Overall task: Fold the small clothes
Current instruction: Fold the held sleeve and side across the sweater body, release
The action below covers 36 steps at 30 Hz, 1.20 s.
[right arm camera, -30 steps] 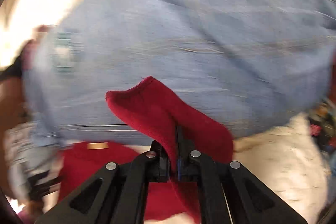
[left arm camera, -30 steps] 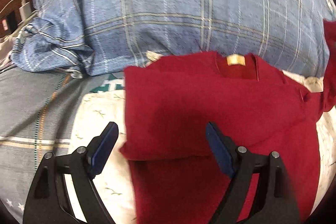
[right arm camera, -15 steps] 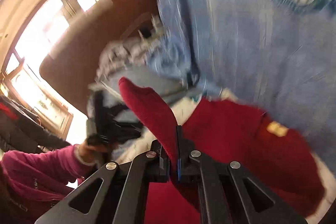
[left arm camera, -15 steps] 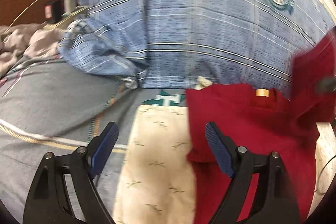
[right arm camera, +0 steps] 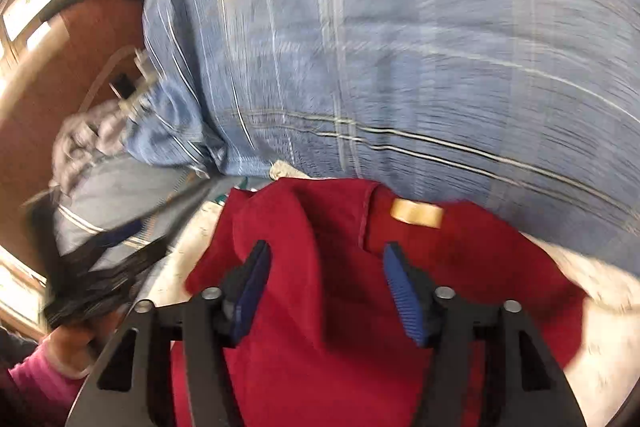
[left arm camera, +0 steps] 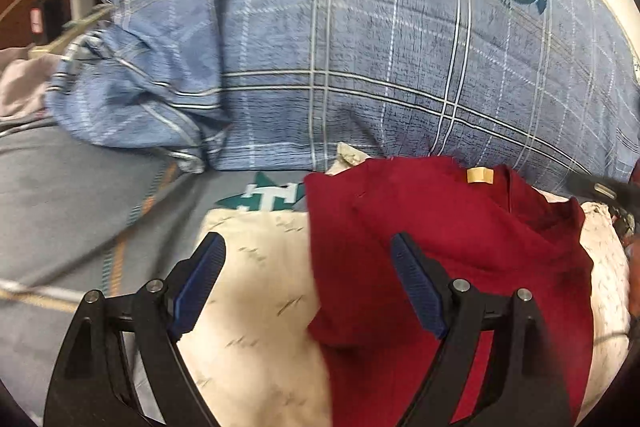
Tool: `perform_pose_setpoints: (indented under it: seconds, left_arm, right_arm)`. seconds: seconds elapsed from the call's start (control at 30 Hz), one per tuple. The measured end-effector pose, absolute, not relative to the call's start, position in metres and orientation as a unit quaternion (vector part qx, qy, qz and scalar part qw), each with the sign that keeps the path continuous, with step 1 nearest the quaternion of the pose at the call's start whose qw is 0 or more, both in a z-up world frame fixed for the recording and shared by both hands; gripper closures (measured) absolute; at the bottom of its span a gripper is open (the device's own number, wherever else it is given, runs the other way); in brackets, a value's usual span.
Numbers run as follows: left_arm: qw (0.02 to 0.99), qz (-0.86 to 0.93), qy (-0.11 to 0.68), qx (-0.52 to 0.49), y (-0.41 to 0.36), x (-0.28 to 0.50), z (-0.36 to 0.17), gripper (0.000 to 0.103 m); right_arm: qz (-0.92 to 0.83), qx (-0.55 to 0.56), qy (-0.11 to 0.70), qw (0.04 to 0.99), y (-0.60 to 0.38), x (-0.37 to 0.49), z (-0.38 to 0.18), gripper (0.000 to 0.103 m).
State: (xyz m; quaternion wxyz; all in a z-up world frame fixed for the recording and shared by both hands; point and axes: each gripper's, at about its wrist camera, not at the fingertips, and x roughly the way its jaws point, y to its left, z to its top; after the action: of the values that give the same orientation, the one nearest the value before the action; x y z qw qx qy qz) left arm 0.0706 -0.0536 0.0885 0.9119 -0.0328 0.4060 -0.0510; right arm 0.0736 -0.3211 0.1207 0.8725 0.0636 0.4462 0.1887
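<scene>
Left gripper [left arm camera: 308, 279] hovers wide apart, empty, over the cream cloth [left arm camera: 256, 307]. Red garment [left arm camera: 448, 247] lies beside it, soft and limp; pinch a hem edge. Right gripper [right arm camera: 324, 279] is opening, loose sleeve between its pads.

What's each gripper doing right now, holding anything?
Left gripper: open, holding nothing.
Right gripper: fingers opening over the red shirt, a fold between them but not gripped.
</scene>
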Motion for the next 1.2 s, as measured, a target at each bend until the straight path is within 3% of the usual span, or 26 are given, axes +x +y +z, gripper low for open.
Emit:
perform_pose_setpoints:
  seconds: [0.2,0.5,0.53,0.57,0.6,0.83,0.93,1.1,1.2]
  left_arm:
    - [0.909,-0.083,0.408,-0.023,-0.083,0.115,0.08,0.018]
    - [0.857,-0.165,0.487,-0.008,-0.121,0.163,0.058,0.021]
    - [0.852,-0.178,0.493,-0.005,-0.125,0.161,0.057,0.044]
    - [0.85,-0.18,0.496,0.005,-0.128,0.159,0.057,0.081]
    - [0.852,-0.171,0.495,0.014,-0.13,0.156,0.059,0.097]
    - [0.873,-0.143,0.458,-0.092,-0.08,0.14,0.104,0.098]
    - [0.88,-0.119,0.451,-0.088,-0.069,0.133,0.109,0.098]
    - [0.88,-0.123,0.448,-0.099,-0.053,0.106,0.114,0.098]
    - [0.873,-0.138,0.459,-0.086,-0.058,0.09,0.103,0.098]
  right_arm:
    - [0.148,0.086,0.449,0.877,-0.38,0.001,0.112,0.04]
    - [0.09,0.145,0.455,0.874,-0.438,-0.038,0.078,0.039]
    - [0.082,0.135,0.456,0.876,-0.437,-0.037,0.076,0.039]
    - [0.073,0.12,0.454,0.88,-0.436,-0.037,0.076,0.039]
    - [0.067,0.101,0.449,0.885,-0.433,-0.037,0.077,0.039]
    - [0.041,-0.049,0.443,0.894,-0.397,-0.018,0.066,0.044]
    - [0.006,-0.092,0.431,0.898,-0.388,-0.01,0.061,0.096]
    - [-0.007,-0.015,0.391,0.92,-0.415,-0.041,0.085,0.097]
    - [-0.008,0.008,0.416,0.909,-0.432,-0.051,0.075,0.097]
